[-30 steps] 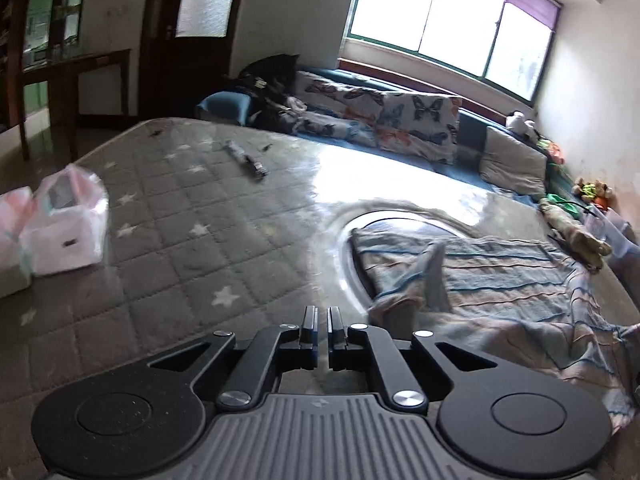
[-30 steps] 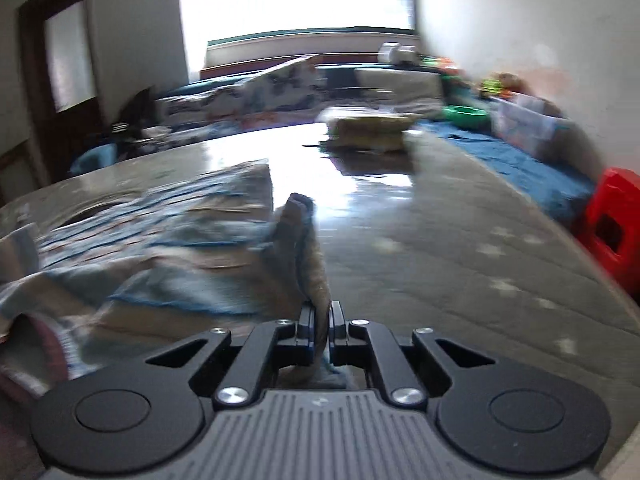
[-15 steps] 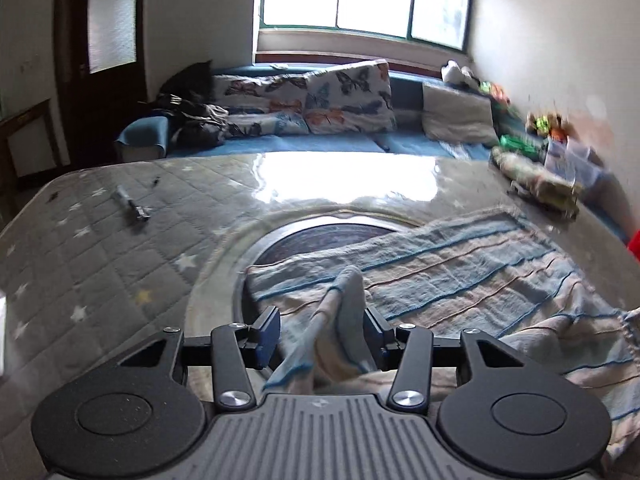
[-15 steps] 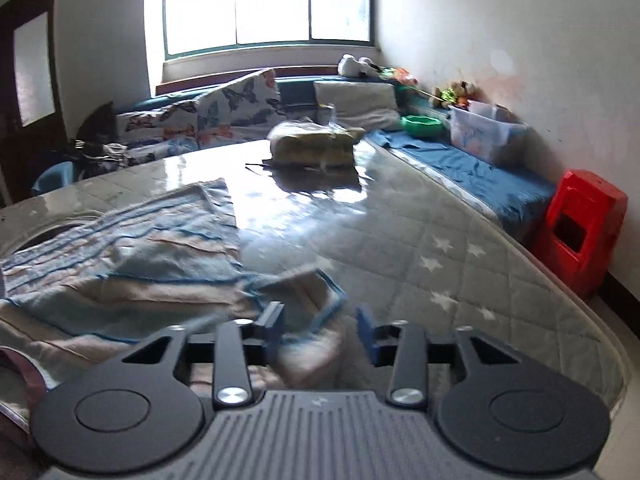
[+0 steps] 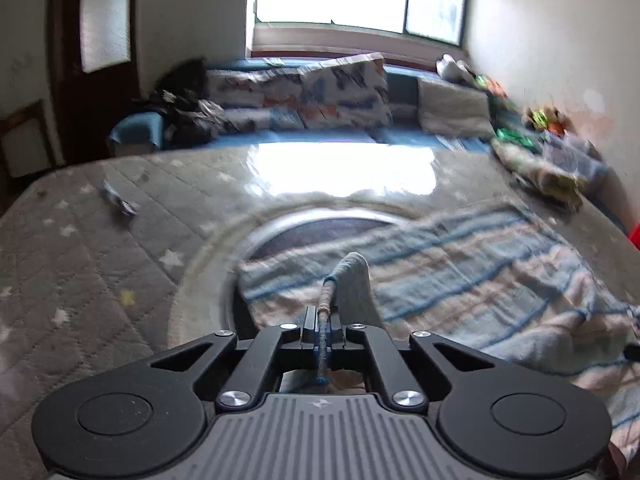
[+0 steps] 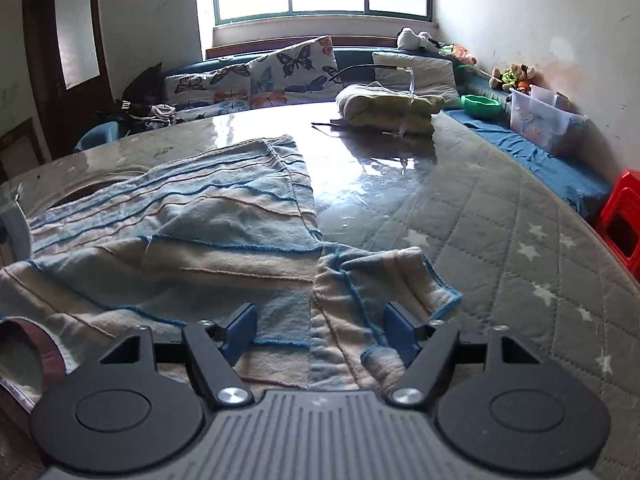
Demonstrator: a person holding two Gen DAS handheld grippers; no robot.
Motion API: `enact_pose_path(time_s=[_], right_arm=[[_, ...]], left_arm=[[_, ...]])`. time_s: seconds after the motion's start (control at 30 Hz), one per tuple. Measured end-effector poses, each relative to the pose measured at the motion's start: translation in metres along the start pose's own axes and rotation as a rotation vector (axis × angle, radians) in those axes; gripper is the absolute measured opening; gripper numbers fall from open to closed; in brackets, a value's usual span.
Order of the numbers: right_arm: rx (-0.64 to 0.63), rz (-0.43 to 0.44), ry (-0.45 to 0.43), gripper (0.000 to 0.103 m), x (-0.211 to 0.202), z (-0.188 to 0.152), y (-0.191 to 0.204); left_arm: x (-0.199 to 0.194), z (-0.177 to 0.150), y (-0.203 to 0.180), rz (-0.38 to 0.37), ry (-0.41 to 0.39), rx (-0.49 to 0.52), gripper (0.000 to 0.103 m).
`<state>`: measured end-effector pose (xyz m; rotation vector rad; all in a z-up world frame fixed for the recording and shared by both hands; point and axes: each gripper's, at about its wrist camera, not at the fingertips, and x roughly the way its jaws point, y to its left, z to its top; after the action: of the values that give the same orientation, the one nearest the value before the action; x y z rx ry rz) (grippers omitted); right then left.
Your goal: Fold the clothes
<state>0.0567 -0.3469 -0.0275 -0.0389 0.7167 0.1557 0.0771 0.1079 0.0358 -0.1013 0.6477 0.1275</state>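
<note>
The left gripper (image 5: 323, 322) is clamped on a raised fold of the striped shirt (image 5: 460, 276), pinching it into a thin ridge. The right gripper (image 6: 320, 330) hangs low over the shirt's sleeve (image 6: 380, 280), jaws wide apart. The shirt is soft, blue and cream, rumpled, lying across the quilted, star-printed mattress (image 6: 520, 220) under glossy plastic, near its front edge.

You've got one striped garment (image 6: 208, 220), pale blue and beige with thin blue lines, spread rumpled across the frame's left and centre; sleeve (image 6: 384, 280) crumpled lower centre-right, one edge (image 5: 348, 276) raised.
</note>
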Motion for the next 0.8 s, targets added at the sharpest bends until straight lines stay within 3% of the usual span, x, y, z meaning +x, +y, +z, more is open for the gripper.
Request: enact_pose_path(time_s=[0.27, 0.43, 0.57, 0.67, 0.8], right_arm=[[-0.029, 0.005, 0.020, 0.077, -0.002, -0.005, 0.003], [-0.055, 0.028, 0.043, 0.079, -0.013, -0.011, 0.004], [-0.077, 0.054, 0.065, 0.083, -0.025, -0.018, 0.005], [-0.095, 0.070, 0.083, 0.083, -0.033, -0.023, 0.006], [-0.110, 0.080, 0.103, 0.083, -0.042, -0.025, 0.006]], left_arm=[[-0.070, -0.023, 0.042, 0.122, -0.114, -0.230, 0.002], [-0.111, -0.067, 0.069, 0.221, -0.103, -0.402, 0.002], [-0.122, -0.105, 0.089, 0.275, -0.008, -0.507, 0.003], [-0.126, -0.124, 0.099, 0.285, 0.047, -0.550, 0.006], [-0.143, -0.118, 0.109, 0.306, 0.030, -0.549, 0.015]])
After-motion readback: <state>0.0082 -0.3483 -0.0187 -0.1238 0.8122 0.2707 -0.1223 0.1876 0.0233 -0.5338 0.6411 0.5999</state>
